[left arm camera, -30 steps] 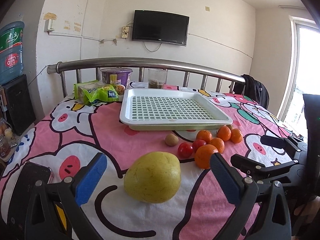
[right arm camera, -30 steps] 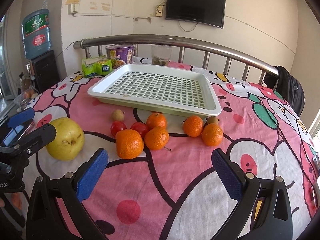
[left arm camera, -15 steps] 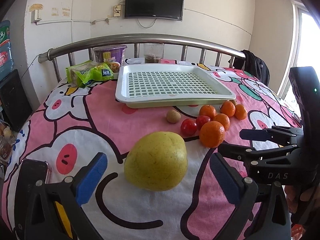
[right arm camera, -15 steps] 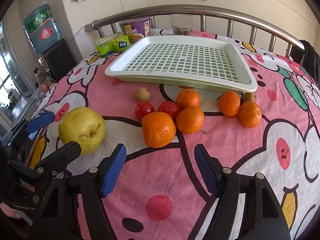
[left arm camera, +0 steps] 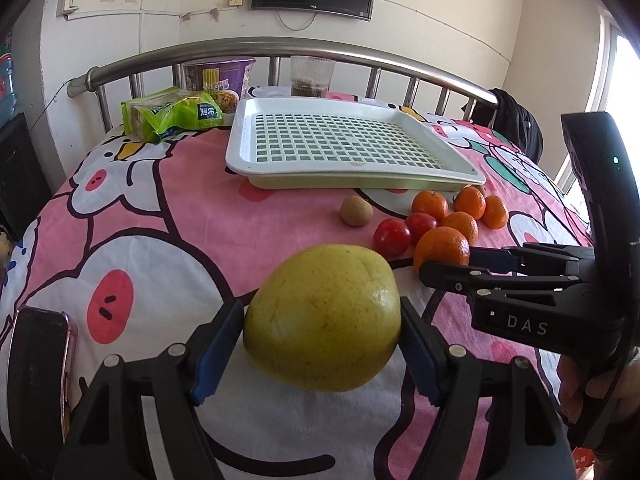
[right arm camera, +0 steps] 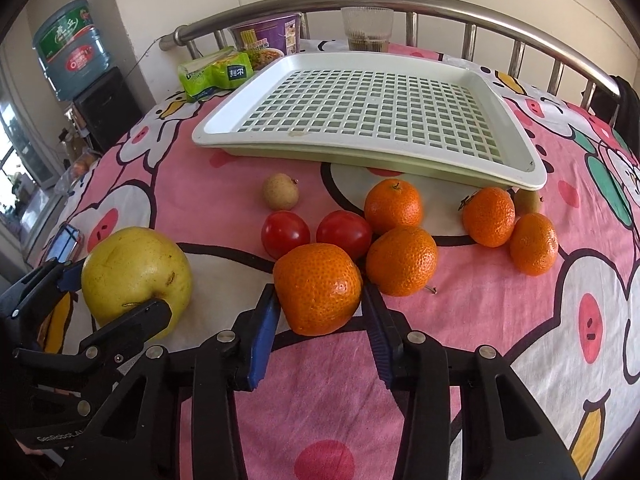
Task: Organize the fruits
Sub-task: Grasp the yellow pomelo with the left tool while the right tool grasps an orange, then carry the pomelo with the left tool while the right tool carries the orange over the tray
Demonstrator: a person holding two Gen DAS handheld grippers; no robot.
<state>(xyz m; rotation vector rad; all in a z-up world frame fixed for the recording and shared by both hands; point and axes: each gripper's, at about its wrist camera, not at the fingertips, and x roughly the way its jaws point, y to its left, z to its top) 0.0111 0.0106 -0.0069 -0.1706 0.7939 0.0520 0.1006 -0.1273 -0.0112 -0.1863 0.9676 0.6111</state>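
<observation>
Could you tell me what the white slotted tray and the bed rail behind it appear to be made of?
The tray looks like moulded plastic: matte white, one-piece grid of square holes, rounded rim, seemingly over a pale green lower tray. The bed rail looks like polished steel tubing, probably stainless: silvery, with bright streak reflections along its curve.

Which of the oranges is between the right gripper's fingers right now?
The biggest, nearest orange, sitting in front of the two tomatoes. The right gripper has closed its blue pads against both its sides; the other four oranges lie farther back, untouched.

Five oranges, two tomatoes, one pear
</observation>
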